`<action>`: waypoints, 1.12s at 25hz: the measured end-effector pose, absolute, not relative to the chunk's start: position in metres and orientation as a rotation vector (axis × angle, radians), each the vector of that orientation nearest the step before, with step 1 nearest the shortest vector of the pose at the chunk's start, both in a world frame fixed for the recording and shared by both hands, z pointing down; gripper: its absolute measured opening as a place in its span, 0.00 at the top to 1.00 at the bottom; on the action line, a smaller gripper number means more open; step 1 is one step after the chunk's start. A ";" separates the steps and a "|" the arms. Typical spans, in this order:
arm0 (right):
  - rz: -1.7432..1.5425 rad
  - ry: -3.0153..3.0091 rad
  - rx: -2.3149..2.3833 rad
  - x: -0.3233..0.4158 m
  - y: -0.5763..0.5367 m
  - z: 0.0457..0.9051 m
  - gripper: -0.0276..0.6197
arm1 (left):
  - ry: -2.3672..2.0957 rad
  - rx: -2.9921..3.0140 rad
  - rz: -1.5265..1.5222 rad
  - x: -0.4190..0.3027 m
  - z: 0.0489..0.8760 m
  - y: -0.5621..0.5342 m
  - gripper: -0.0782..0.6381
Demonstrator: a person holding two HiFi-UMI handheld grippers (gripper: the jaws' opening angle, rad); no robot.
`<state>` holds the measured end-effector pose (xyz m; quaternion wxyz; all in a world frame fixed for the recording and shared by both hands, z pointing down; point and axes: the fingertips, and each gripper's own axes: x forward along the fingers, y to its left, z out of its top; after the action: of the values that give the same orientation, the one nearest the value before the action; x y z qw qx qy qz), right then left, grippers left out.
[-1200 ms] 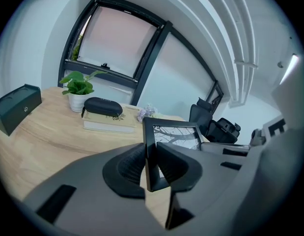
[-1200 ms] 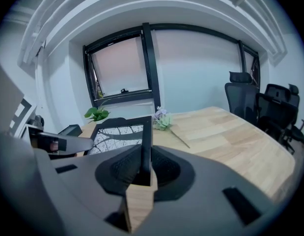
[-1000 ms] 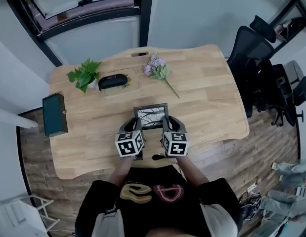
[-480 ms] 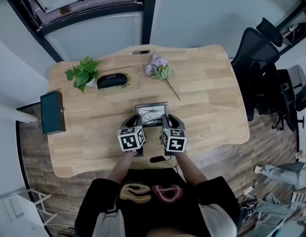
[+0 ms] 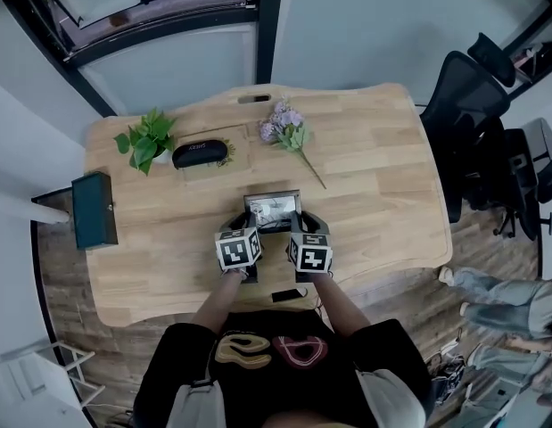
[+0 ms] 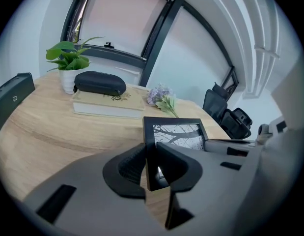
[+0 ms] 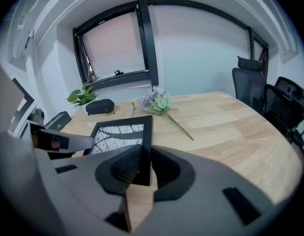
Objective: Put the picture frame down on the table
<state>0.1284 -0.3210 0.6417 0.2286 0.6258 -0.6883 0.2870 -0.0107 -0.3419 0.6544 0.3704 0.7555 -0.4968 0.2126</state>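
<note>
Over the table [image 5: 374, 150], both grippers' [image 6: 151, 156] [image 7: 145, 157] jaws clamp the picture frame [image 5: 272, 210].

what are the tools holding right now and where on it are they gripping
The black rectangular picture frame: the left tool clamps its left side bar, the right tool its right side bar, both close to the person-side corners.

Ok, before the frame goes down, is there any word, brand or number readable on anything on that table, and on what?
Nothing reads clearly enough to quote.
Black case: small pale print on top, too small to read.
Book under the case: dark ornamental mark on the cover, too blurred.
Left gripper and right gripper: square black-and-white markers on their cubes, no words.
Picture frame: branch image, no text.
</note>
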 end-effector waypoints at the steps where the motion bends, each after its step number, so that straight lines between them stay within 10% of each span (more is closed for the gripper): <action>1: 0.793 -1.893 1.716 0.129 -0.323 0.644 0.84 | -1.274 1.931 0.550 -0.011 0.658 -0.343 0.78; 28: 0.888 -1.811 1.601 0.139 -0.340 0.701 0.84 | -1.267 1.796 0.699 0.000 0.716 -0.353 0.78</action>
<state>0.1389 -0.3401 0.7006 0.2796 0.5970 -0.6752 0.3310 -0.0004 -0.3532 0.7155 0.4058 0.7117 -0.5021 0.2770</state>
